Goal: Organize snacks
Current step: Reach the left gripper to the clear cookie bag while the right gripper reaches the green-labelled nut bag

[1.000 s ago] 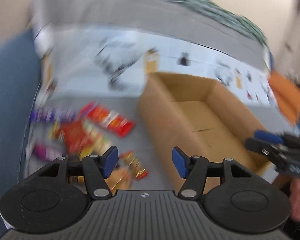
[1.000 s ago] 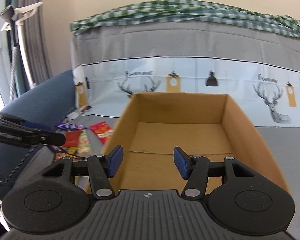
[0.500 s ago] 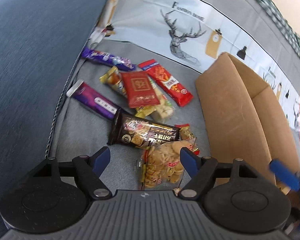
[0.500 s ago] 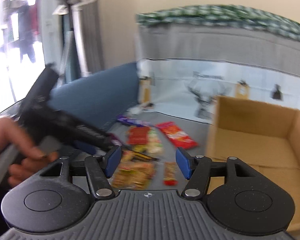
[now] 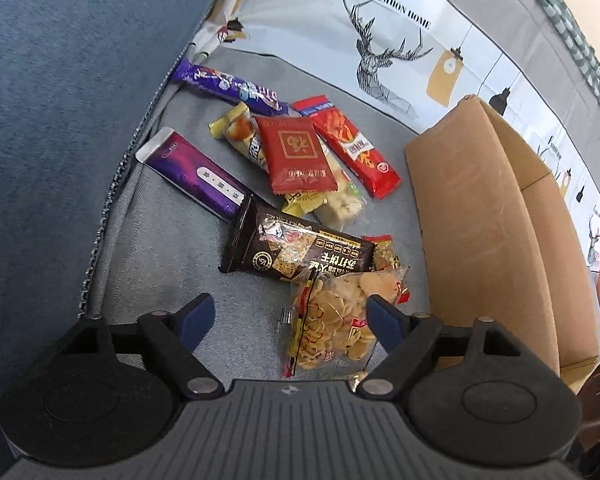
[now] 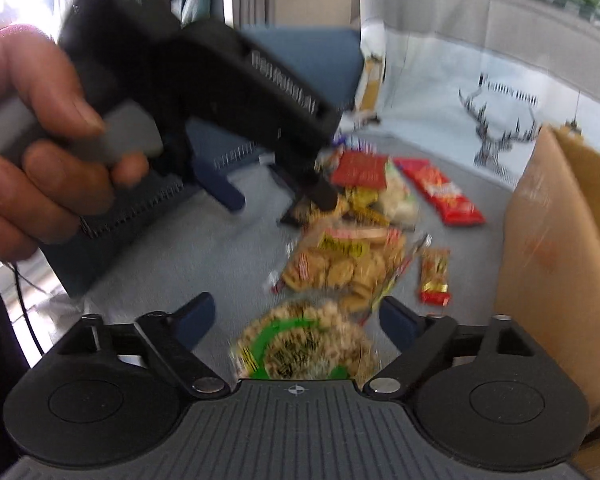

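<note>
Several snack packets lie on a grey cushion left of an open cardboard box (image 5: 484, 216). My left gripper (image 5: 290, 320) is open just above a clear bag of round crackers (image 5: 332, 320), with a black cracker pack (image 5: 296, 252) beyond it. Farther off lie a red packet (image 5: 294, 154), a long red bar (image 5: 352, 146) and two purple bars (image 5: 196, 170). My right gripper (image 6: 296, 320) is open and empty above a green-labelled snack bag (image 6: 300, 348). The cracker bag (image 6: 340, 264) and box (image 6: 552, 248) show there too, blurred.
A blue sofa arm (image 5: 60, 100) rises left of the snacks. A deer-print cover (image 5: 380, 40) hangs behind them. In the right wrist view a hand holding the left gripper's body (image 6: 204, 92) fills the upper left. A small red candy wrapper (image 6: 434, 276) lies beside the box.
My left gripper has dropped closer to the cracker bag. My right gripper has swung left from the box to over the snacks, and the green-labelled bag has come into view.
</note>
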